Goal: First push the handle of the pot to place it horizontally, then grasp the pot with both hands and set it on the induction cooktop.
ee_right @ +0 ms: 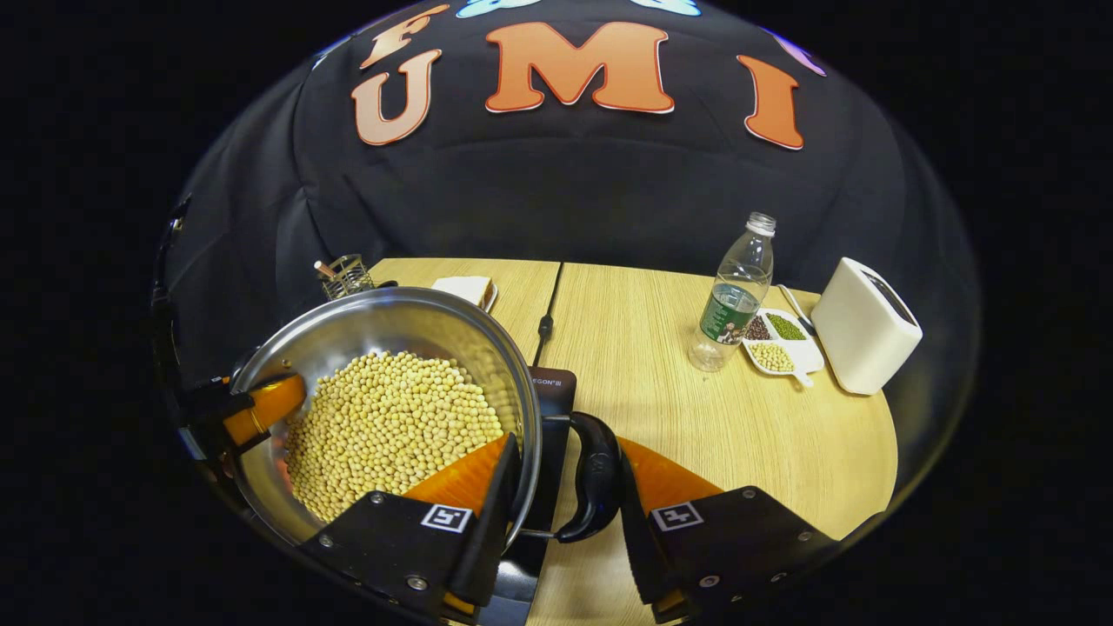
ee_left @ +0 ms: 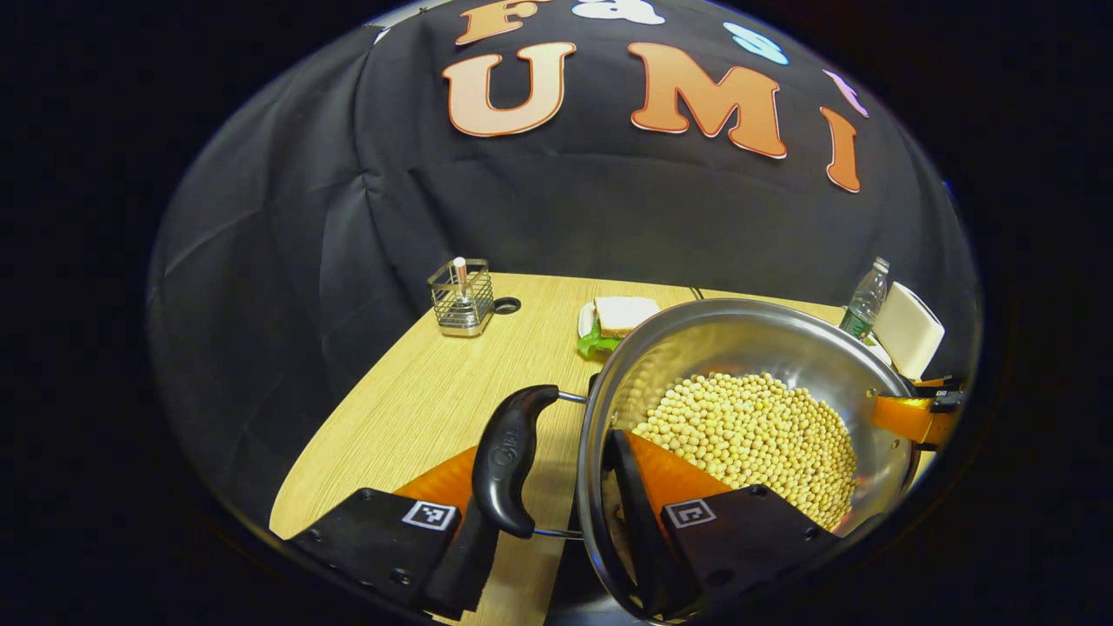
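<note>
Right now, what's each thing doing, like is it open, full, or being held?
pot: full of yellow beans, gripped at both sides.
left gripper: shut on the pot's rim and handle.
right gripper: shut on the pot's other handle and rim.
induction cooktop: under the pot.
water bottle: upright, capped, almost empty.
sandwich: resting on a plate.

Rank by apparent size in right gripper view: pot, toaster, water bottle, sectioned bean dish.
1. pot, though it sits nearest the camera, which inflates it
2. toaster
3. water bottle
4. sectioned bean dish
</note>
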Available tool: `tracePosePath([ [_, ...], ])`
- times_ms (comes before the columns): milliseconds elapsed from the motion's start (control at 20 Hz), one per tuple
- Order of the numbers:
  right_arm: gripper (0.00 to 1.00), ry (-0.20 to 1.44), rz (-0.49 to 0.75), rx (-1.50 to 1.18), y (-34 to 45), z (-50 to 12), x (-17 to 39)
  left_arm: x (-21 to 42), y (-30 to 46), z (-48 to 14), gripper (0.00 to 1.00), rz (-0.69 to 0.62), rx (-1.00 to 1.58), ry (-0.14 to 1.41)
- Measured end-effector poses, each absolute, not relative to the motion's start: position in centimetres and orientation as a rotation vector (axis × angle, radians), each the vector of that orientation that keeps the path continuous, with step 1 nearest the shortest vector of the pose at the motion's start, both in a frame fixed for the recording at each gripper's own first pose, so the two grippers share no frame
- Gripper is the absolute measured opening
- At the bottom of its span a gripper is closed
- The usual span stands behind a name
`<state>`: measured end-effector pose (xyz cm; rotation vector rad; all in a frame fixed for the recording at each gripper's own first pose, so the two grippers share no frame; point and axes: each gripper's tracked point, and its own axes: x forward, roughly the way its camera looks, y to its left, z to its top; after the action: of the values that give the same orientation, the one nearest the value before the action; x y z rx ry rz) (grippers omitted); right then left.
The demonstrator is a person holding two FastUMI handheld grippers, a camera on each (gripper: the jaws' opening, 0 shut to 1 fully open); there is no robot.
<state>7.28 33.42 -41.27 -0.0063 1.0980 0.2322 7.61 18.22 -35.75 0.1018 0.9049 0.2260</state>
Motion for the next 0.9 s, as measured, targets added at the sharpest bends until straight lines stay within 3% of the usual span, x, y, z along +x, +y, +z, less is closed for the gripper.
tracePosePath([
  [500,0.61,1.158,0.218,-0.012,34.0,-43.0,6.6,7.8,18.4,-35.2,0.70,0.246,0.062,0.946],
  [550,0.57,1.167,0.218,-0.010,34.1,-43.2,6.4,7.7,18.4,-35.2,0.72,0.252,0.056,0.952],
  [600,0.61,1.162,0.220,-0.010,34.1,-43.4,6.5,7.8,18.4,-35.1,0.72,0.251,0.053,0.946],
  [650,0.57,1.163,0.226,-0.008,34.0,-43.6,6.4,7.7,18.5,-34.8,0.72,0.252,0.050,0.940],
  [700,0.58,1.166,0.229,0.000,34.0,-43.7,6.2,7.6,18.4,-35.0,0.70,0.251,0.048,0.940],
  [750,0.66,1.164,0.238,0.010,34.1,-43.5,6.2,7.3,18.5,-35.2,0.73,0.248,0.048,0.950],
  [850,0.66,1.143,0.264,0.025,34.3,-42.8,6.5,6.9,18.5,-35.3,0.82,0.271,0.055,0.963],
  [900,0.70,1.115,0.262,0.026,34.1,-42.3,7.0,6.8,18.8,-35.0,0.80,0.296,0.067,0.963],
])
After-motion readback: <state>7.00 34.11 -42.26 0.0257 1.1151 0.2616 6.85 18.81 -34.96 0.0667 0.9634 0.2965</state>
